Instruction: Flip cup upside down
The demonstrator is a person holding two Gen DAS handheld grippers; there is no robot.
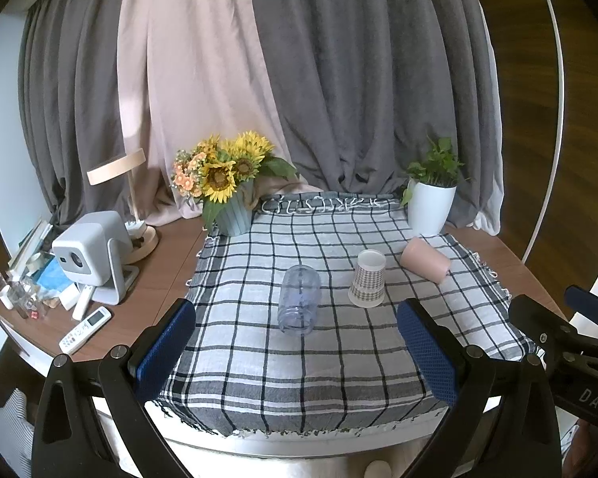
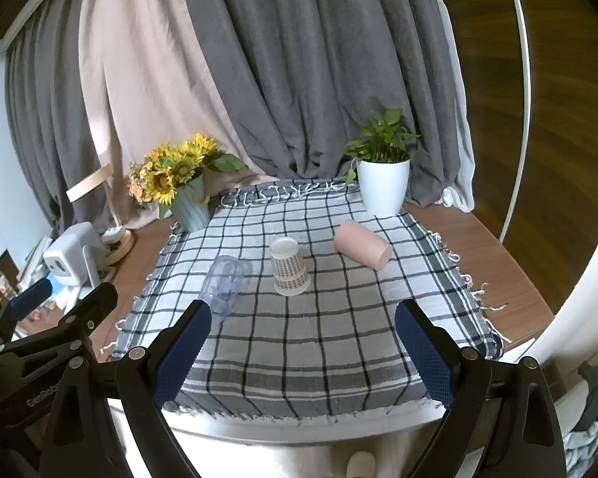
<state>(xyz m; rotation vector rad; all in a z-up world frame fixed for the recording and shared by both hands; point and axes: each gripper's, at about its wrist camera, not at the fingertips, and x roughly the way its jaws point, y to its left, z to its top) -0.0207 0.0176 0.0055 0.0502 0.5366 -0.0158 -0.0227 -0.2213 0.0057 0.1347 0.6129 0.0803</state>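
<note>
A clear plastic cup (image 1: 299,304) lies on its side on the checked cloth (image 1: 319,358), mouth toward me; it shows in the right wrist view (image 2: 226,279) too. A patterned paper cup (image 1: 367,278) stands upside down beside it (image 2: 289,266). A pink cup (image 1: 424,259) lies on its side at the right (image 2: 362,249). My left gripper (image 1: 297,352) is open and empty, held above the cloth's near edge, short of the clear cup. My right gripper (image 2: 303,354) is open and empty, also near the front edge.
A sunflower vase (image 1: 233,215) stands at the cloth's back left and a potted plant in a white pot (image 1: 430,207) at the back right. A projector (image 1: 89,255), a lamp (image 1: 135,199) and a remote (image 1: 84,328) sit on the wooden table at the left. Curtains hang behind.
</note>
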